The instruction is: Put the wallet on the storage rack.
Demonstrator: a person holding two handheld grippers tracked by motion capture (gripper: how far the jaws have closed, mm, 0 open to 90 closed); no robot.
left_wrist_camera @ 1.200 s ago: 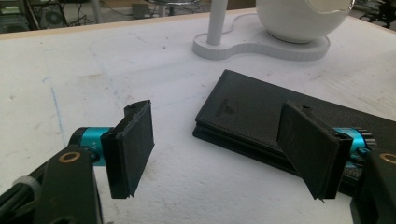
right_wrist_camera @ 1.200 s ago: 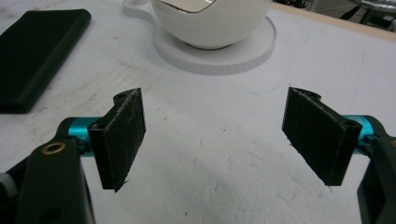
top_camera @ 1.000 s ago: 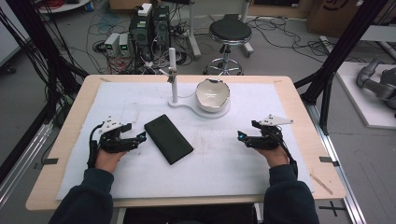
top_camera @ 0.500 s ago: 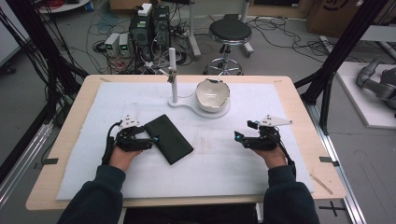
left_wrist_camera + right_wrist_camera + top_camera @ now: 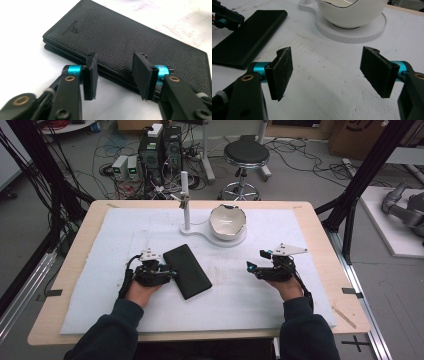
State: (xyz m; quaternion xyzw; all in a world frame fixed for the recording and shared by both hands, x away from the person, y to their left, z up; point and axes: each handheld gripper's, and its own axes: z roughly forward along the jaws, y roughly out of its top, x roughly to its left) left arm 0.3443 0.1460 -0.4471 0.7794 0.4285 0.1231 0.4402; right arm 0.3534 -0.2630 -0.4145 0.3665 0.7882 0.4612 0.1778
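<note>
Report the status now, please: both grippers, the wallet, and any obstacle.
Left gripper open, at the black wallet long edge, no grasp yet. Right gripper open, holding nothing, over bare mat. Wallet flat, closed. White bowl on stand behind, apart; nothing blocking.

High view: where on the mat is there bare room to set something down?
Free: between the wallet and the right gripper, and the mat's far corners. Crowded: the left gripper at the wallet, the bowl on its stand.

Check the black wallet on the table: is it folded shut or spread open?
Folded shut. The wallet lies flat, and the left gripper view shows its stacked layers closed along the near edge, in front of the left gripper, whose jaws stand open.
</note>
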